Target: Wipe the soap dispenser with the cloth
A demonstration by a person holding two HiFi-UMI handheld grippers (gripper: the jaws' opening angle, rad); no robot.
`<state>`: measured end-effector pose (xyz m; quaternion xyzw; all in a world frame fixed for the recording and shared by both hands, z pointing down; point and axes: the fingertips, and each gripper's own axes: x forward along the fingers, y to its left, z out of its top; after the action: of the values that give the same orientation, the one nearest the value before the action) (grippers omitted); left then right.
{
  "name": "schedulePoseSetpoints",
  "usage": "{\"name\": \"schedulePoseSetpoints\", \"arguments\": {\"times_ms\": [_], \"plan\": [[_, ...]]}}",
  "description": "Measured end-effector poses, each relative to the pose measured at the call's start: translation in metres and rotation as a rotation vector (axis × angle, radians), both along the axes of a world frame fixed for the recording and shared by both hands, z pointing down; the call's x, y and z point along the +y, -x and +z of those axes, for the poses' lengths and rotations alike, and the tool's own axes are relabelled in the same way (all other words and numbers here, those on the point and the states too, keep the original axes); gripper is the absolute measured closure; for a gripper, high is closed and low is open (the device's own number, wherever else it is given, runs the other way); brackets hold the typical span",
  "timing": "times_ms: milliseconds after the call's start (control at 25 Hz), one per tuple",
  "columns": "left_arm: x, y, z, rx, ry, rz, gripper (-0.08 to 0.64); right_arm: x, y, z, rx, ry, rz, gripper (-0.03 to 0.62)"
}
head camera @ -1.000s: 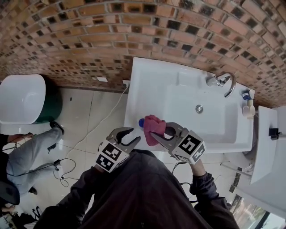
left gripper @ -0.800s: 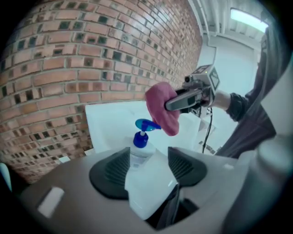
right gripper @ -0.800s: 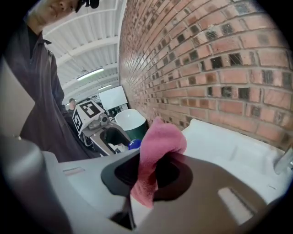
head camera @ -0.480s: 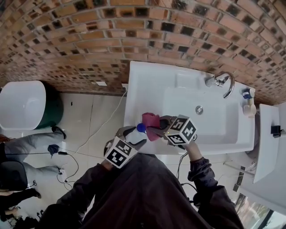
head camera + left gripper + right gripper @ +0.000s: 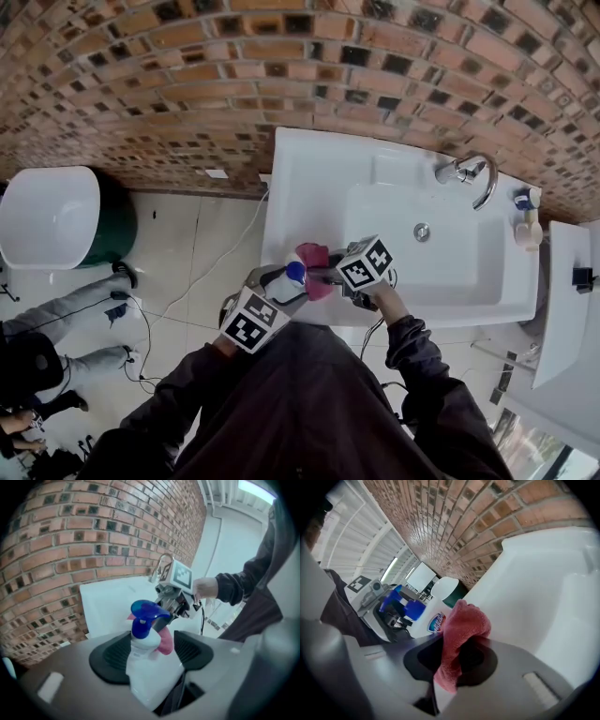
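Left tongs (image 5: 151, 649), just opened, straddle the dispenser (image 5: 149, 670); right tongs (image 5: 457, 660) pinch the cloth (image 5: 464, 623).

Wears a dark jacket (image 5: 300, 412) with long sleeves (image 5: 422, 366), wrinkled towards the cuffs behind each gripper. Shows smooth grey shells on left gripper (image 5: 277, 281) and right gripper (image 5: 323, 278), black ribbed pads (image 5: 110, 656) inside the jaws, a white cube (image 5: 364, 263) with black square markers behind them, and a thin black cable (image 5: 202, 618) under the right one.

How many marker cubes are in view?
2. Left cube: on the left gripper, jaws just opened around the soap dispenser. Right cube: on the right gripper, shut on the cloth.
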<state>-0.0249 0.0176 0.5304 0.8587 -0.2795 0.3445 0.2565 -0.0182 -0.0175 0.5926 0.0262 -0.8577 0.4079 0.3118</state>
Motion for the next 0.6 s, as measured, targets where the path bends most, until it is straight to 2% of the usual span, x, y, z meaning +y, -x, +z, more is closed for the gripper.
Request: {"name": "schedulePoseSetpoints", "arguments": {"times_ms": [80,200,360,480,600], "plan": [[0.000,0.000,0.000,-0.001,0.000,-0.004,0.258,0.003,0.000,0.020,0.080,-0.033,-0.028,0.535],[0.000,0.000,0.000,-0.006,-0.001,-0.011,0.258,0.007,-0.001,0.040,0.191,-0.136,-0.081,0.535],[0.000,0.001,0.000,-0.002,0.005,-0.016,0.258,0.007,-0.006,0.029,0.216,-0.238,-0.094,0.534],[0.003,0.002,-0.001,0.010,0.003,-0.004,0.258,0.018,-0.016,-0.003,0.164,-0.348,-0.122,0.534],[0.006,0.004,-0.006,0.025,-0.011,0.004,0.258,0.043,-0.022,-0.050,0.009,-0.471,-0.166,0.534]]}}
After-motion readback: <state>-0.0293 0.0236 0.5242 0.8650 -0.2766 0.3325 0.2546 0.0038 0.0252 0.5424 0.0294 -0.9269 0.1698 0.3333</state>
